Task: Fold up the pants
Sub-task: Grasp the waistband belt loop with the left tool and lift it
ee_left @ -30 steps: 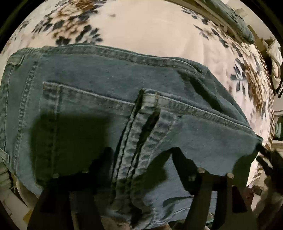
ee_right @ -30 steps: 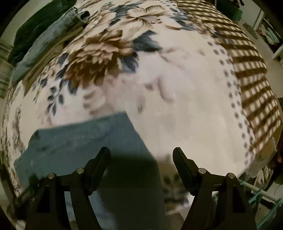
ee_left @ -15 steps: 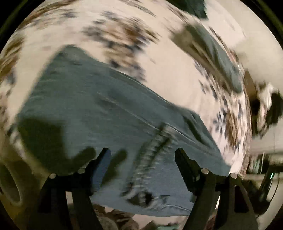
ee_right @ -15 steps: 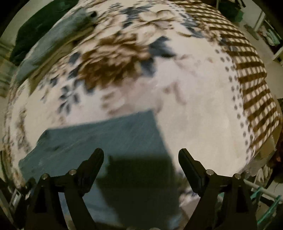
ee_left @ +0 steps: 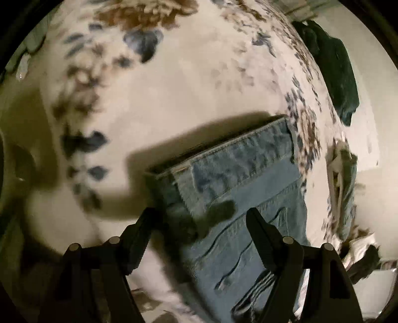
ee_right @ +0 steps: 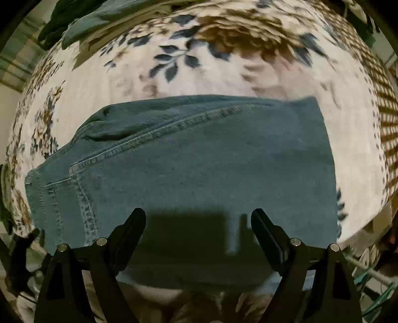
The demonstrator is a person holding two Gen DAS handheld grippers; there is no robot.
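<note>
The blue denim pants [ee_right: 199,159] lie folded into a flat rectangle on a floral blanket [ee_right: 104,82]. In the left wrist view the pants [ee_left: 248,188] show their hem end and stacked layers at lower right. My left gripper [ee_left: 199,223] is open and empty, over the left edge of the folded pants. My right gripper [ee_right: 199,223] is open and empty, just above the near side of the pants. Neither gripper holds the cloth.
Dark green and blue folded clothes [ee_right: 82,22] lie at the far left edge of the blanket; they also show in the left wrist view [ee_left: 333,72]. A brown checked border [ee_right: 383,104] runs along the blanket's right side. Clutter lies beyond the bed edge [ee_left: 343,179].
My left gripper has swung around from the pocket side to the hem end of the pants. My right gripper has moved in over the pants, which now fill its view.
</note>
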